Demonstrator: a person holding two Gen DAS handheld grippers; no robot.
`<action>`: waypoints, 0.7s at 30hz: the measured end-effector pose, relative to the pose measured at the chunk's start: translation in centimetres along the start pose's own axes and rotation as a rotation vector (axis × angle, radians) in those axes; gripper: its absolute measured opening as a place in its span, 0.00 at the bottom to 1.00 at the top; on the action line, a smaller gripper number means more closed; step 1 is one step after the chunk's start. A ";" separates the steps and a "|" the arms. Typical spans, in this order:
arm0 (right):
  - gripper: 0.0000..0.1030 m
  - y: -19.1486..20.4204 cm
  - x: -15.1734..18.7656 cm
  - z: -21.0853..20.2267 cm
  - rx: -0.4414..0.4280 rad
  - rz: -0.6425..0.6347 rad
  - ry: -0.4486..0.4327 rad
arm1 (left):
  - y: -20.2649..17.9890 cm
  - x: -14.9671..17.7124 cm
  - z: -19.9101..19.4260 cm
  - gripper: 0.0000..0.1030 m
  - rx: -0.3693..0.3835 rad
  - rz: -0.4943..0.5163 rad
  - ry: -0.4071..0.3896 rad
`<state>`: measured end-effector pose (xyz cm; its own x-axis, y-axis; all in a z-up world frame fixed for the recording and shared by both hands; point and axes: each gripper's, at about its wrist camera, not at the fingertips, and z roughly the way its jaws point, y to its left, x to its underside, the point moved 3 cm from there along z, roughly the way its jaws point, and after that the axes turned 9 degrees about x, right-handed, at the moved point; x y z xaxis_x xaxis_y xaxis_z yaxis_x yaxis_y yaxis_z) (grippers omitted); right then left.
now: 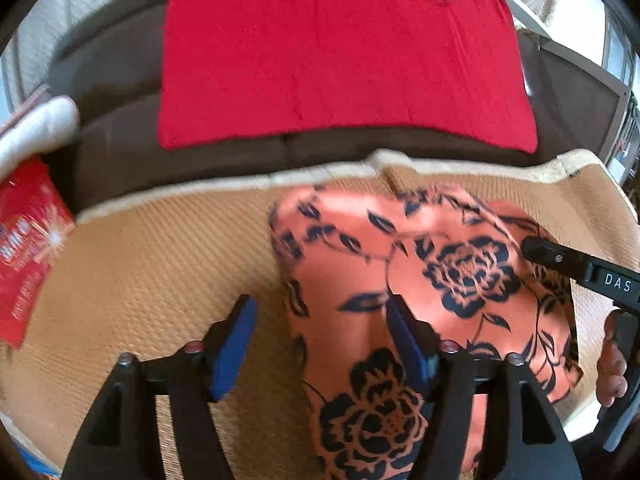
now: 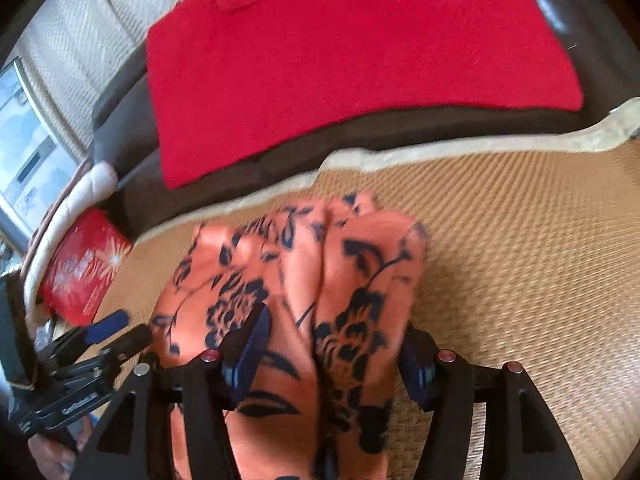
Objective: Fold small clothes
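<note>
An orange garment with dark blue flowers [image 1: 420, 292] lies bunched on a woven tan mat [image 1: 152, 264]. It also shows in the right wrist view [image 2: 304, 280]. My left gripper [image 1: 320, 316] is open at the garment's left edge, one finger over the mat, the other over the cloth. My right gripper [image 2: 334, 336] is open with its jaws wide on either side of a raised fold of the garment. The right gripper shows at the right of the left wrist view [image 1: 536, 250]. The left gripper shows at the lower left of the right wrist view [image 2: 116, 332].
A red cloth [image 1: 340, 52] lies spread on a dark brown sofa [image 1: 120, 132] behind the mat. A red printed packet [image 1: 28, 248] and a white cushion [image 1: 36, 128] lie at the left. The mat has a pale border [image 1: 224, 188].
</note>
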<state>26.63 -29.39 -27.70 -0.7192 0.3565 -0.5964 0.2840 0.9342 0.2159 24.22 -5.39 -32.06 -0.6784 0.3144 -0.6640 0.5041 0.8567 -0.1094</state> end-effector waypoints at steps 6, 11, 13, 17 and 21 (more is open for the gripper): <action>0.51 1.5 -0.8 -1.7 -0.039 -0.006 -0.123 | 0.1 -0.5 0.4 0.70 -0.047 0.008 0.009; 0.40 4.1 -1.1 -0.7 -0.067 -0.054 -0.112 | -0.2 -0.2 1.6 0.70 -0.092 0.025 0.034; 0.39 4.5 -1.3 0.3 -0.067 -0.051 -0.085 | 0.0 0.0 2.3 0.70 -0.098 0.016 0.056; 0.40 4.0 -1.1 3.5 0.002 -0.036 0.035 | 0.4 0.4 3.6 0.71 -0.099 0.002 0.094; 0.40 2.3 -1.0 5.0 0.001 0.021 0.104 | 0.3 0.7 4.2 0.71 -0.104 0.009 0.110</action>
<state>31.14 -27.65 -30.45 -0.7749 0.3758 -0.5082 0.3005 0.9264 0.2269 26.18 -6.60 -35.67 -0.7312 0.3607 -0.5790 0.4565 0.8895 -0.0224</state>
